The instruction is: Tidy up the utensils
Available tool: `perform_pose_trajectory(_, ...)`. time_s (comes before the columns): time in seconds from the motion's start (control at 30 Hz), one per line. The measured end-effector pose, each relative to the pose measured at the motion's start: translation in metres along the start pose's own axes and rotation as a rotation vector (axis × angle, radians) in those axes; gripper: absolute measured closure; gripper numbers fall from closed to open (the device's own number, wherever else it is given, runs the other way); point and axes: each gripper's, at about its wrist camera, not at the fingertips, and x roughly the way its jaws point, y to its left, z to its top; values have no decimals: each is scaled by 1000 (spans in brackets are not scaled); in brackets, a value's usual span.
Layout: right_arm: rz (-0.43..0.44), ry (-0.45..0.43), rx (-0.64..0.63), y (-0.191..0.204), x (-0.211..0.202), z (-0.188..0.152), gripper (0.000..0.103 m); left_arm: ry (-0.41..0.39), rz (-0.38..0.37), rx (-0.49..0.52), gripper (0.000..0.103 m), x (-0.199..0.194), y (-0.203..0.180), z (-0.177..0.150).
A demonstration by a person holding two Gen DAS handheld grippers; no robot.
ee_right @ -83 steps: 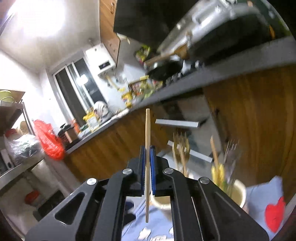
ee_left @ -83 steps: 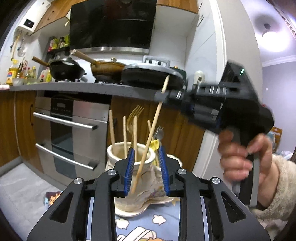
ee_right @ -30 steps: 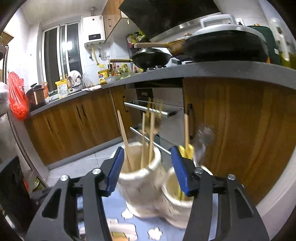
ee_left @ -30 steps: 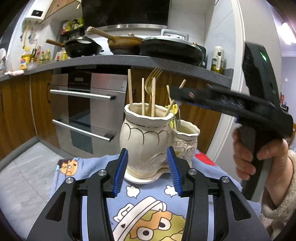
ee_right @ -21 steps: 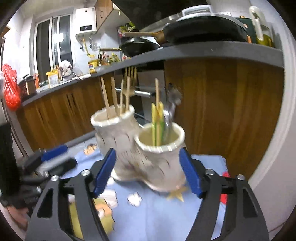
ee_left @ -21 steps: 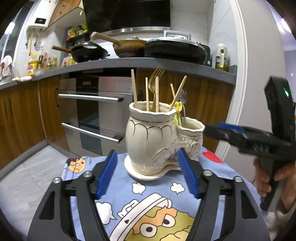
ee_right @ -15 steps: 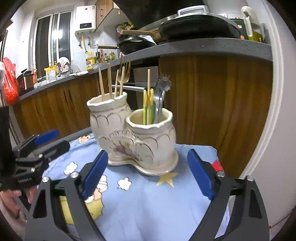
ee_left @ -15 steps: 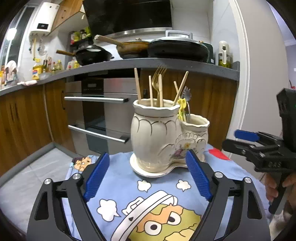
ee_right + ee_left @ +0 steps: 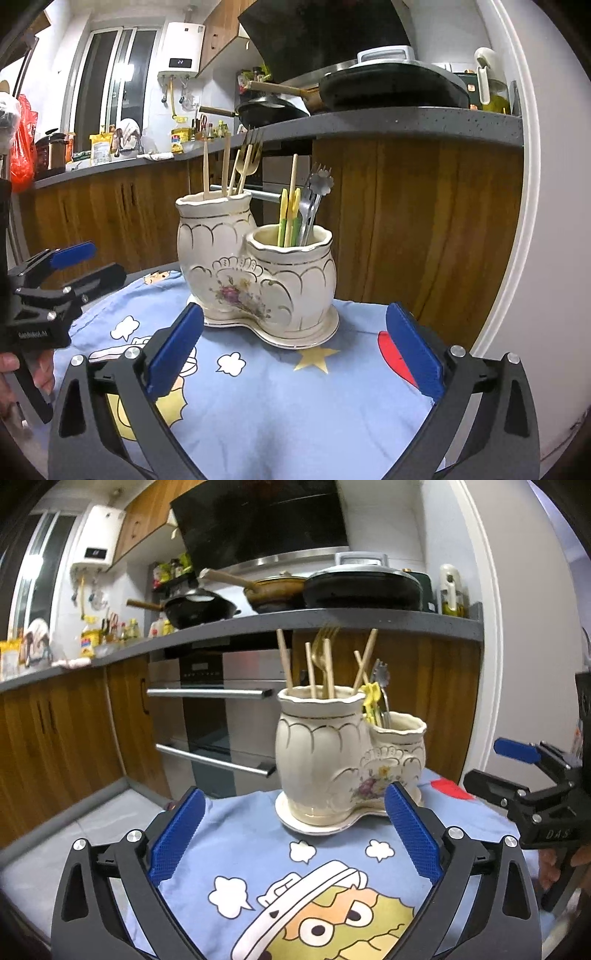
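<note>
Cream double-pot ceramic utensil holder with gold trim stands upright on its own saucer base on the blue cartoon-print cloth that covers the worktop. Tall pot holds wooden chopsticks and a gold fork; short pot holds yellow-green handled pieces and steel utensils. All stand with long axes near vertical, some leaning.

Left tool is spread wide, nothing between the blue pads; holder sits straight ahead of it, tall pot nearer, short pot to its right. Right tool is also spread wide and holds nothing; holder is dead ahead, short pot nearer, tall pot to its left. Both tools are low, near the cloth, apart from the holder.

No loose utensil shows on the cloth, so sorting looks about done. If anything needs regrouping, right tool suits the short pot, left the tall one, approaching from above along the handles.
</note>
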Motion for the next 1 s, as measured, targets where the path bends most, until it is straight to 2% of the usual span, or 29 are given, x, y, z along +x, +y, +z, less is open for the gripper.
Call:
perform_pose_trajectory(0.13,-9,7,3,0,1,1,5,9,16,-29,6,2,5,0)
perform_pose_trajectory(1.0,-5,-8,0,1,-3,0,5,6,21,-22,7,1,1,1)
